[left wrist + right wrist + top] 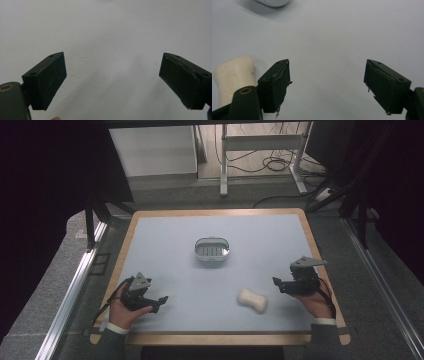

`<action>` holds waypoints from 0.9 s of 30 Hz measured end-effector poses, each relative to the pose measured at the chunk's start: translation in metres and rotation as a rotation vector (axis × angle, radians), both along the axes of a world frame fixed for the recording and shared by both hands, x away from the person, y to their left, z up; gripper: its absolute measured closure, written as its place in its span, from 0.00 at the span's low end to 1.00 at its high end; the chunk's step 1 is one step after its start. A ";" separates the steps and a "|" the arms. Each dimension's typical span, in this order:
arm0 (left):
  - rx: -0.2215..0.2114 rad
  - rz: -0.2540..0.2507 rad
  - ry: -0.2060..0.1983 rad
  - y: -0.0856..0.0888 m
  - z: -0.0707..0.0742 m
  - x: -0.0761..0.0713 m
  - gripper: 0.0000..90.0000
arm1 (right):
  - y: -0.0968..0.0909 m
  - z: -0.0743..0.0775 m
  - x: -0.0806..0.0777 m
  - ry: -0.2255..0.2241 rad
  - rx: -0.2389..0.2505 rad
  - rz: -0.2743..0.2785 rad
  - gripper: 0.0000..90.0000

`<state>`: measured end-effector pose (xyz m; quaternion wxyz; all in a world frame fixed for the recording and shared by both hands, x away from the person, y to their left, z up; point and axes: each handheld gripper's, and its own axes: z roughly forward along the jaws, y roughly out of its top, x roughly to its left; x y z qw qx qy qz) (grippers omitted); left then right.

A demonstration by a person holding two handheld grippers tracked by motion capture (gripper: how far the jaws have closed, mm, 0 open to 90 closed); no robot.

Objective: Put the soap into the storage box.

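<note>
A cream, bone-shaped bar of soap [252, 300] lies on the grey mat, right of centre near the front. A small oval soap dish [212, 249] with a ribbed grey insert stands in the mat's middle. My right gripper [278, 285] is held low at the right, just right of the soap, jaws wide apart and bare; in the right gripper view the soap [233, 77] shows left of the left jaw and the dish's rim [273, 2] at the top. My left gripper [161, 301] rests open at the front left, over bare mat [112, 50].
The grey mat [165, 235] covers a wooden-edged table [129, 232]. Beyond it are grey floor, a white table frame [260, 142] and cables. Metal rails [70, 290] run along both sides of the table.
</note>
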<state>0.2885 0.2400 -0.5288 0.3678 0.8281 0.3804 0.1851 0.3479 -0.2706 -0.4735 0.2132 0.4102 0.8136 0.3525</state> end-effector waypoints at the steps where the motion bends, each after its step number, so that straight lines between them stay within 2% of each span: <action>1: 0.000 0.000 0.000 0.000 0.000 0.000 0.09 | 0.000 0.000 0.000 0.000 0.000 0.000 0.23; 8: 0.004 -0.001 0.000 0.000 -0.001 0.001 0.09 | 0.007 0.004 -0.001 0.011 0.013 0.012 0.23; 13: 0.011 0.000 0.001 0.001 0.000 0.000 0.09 | 0.014 0.009 -0.004 0.014 0.017 0.042 0.23; 16: 0.001 0.005 0.000 0.002 0.001 0.000 0.09 | 0.018 0.013 -0.003 0.028 0.013 0.067 0.23; 20: 0.000 -0.002 0.003 0.000 0.000 0.000 0.09 | 0.032 0.024 -0.004 0.072 -0.055 0.118 0.23; 27: 0.003 -0.009 0.008 -0.001 -0.001 0.000 0.09 | 0.046 0.027 -0.007 0.119 -0.094 0.163 0.23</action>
